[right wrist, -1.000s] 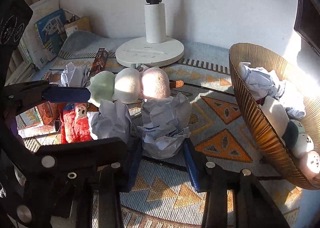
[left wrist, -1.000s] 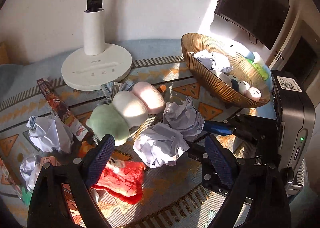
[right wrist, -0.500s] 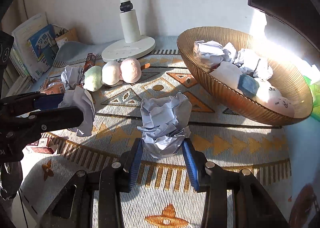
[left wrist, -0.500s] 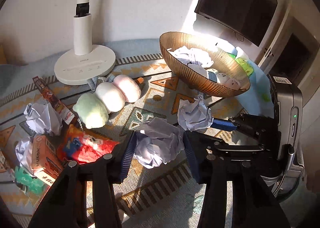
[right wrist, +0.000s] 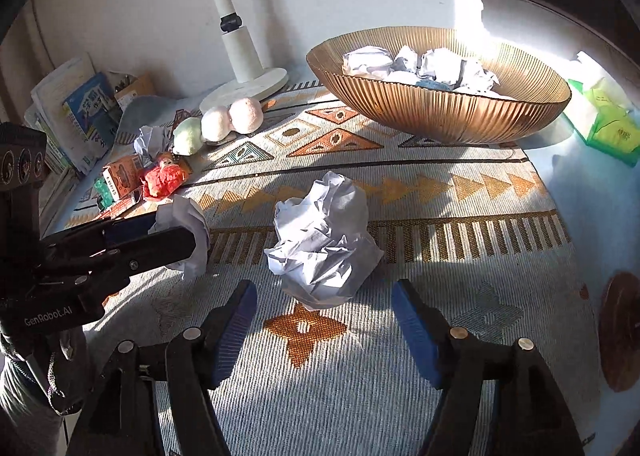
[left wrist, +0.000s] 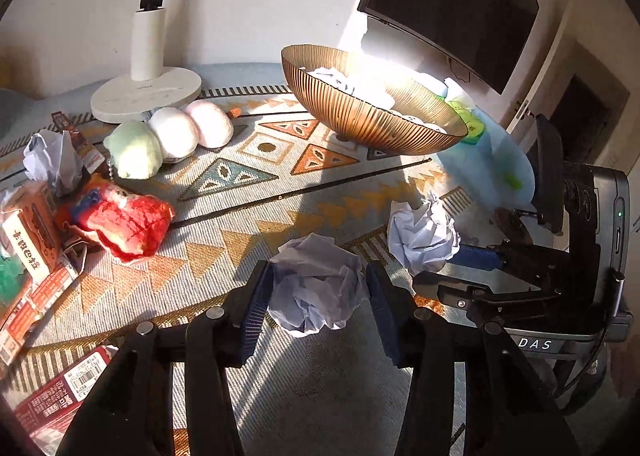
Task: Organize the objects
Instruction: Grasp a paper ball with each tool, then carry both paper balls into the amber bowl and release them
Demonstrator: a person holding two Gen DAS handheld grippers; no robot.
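My left gripper [left wrist: 318, 296] is shut on a crumpled white paper ball [left wrist: 316, 288], held just over the patterned mat [left wrist: 248, 212]. In the right wrist view, my right gripper [right wrist: 324, 320] has its jaws opening. A second crumpled paper ball [right wrist: 324, 240] rests on the mat between and just ahead of the blue pads [right wrist: 236, 320], which stand clear of it. The ribbed amber bowl [right wrist: 440, 116] at the far right of the mat holds several paper balls and small plush toys. That bowl [left wrist: 360, 116] also shows in the left wrist view.
A white lamp base [left wrist: 148, 92] stands at the back. Beside it lies a green, white and pink plush [left wrist: 172, 136], then a red plush toy [left wrist: 124, 220], another paper ball [left wrist: 50, 160] and snack boxes [left wrist: 28, 232]. A green tissue box [right wrist: 604, 124] sits right of the bowl, books [right wrist: 76, 116] at far left.
Both grippers drew back toward the mat's near edge with their paper balls. The left closed on its ball. The right's jaws spread and its ball now rests free on the mat.
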